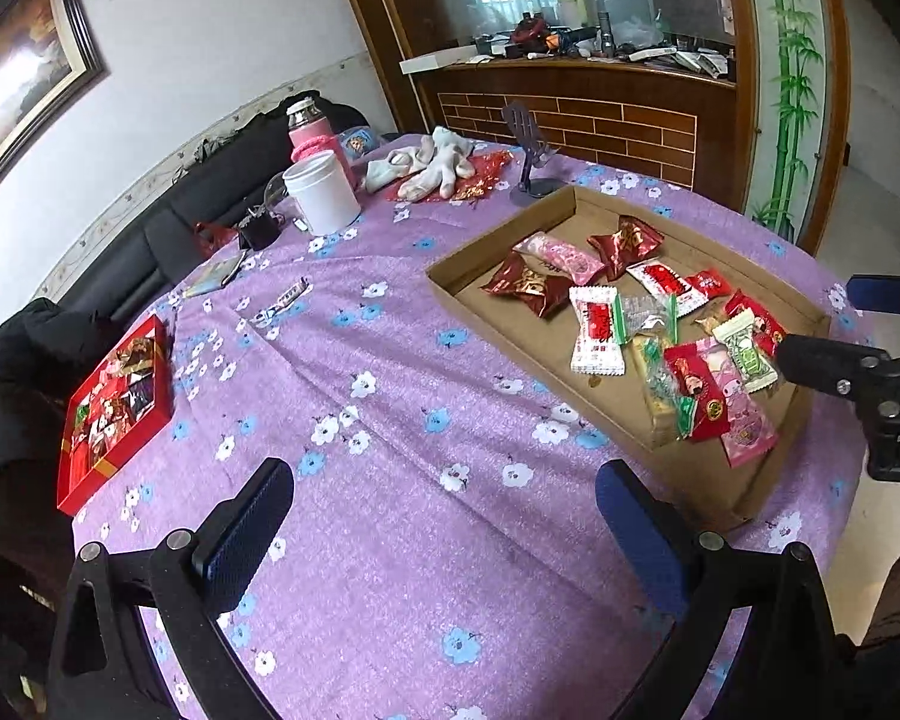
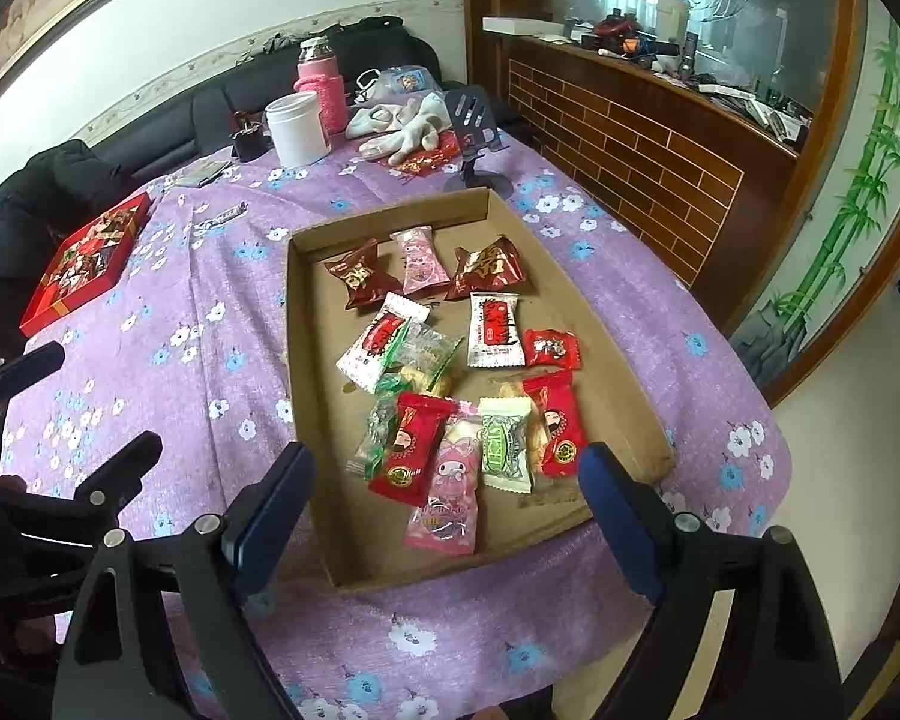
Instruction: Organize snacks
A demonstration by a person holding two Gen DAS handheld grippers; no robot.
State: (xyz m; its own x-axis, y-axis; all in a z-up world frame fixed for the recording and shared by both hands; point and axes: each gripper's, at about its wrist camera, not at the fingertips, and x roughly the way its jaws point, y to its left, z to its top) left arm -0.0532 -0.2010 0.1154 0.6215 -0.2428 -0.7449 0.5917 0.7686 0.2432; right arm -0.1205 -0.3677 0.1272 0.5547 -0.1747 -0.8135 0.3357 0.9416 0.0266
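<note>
My right tongs hang wide at the near edge of the cardboard tray where the snacks lie scattered (ready to pick 1), left tongs equally wide beside it.

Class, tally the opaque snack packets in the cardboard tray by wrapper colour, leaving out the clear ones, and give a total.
Dark red packets: 2
Pink packets: 2
White packets with red labels: 2
Bright red packets: 3
Pale green packet: 1
Total: 10
</note>
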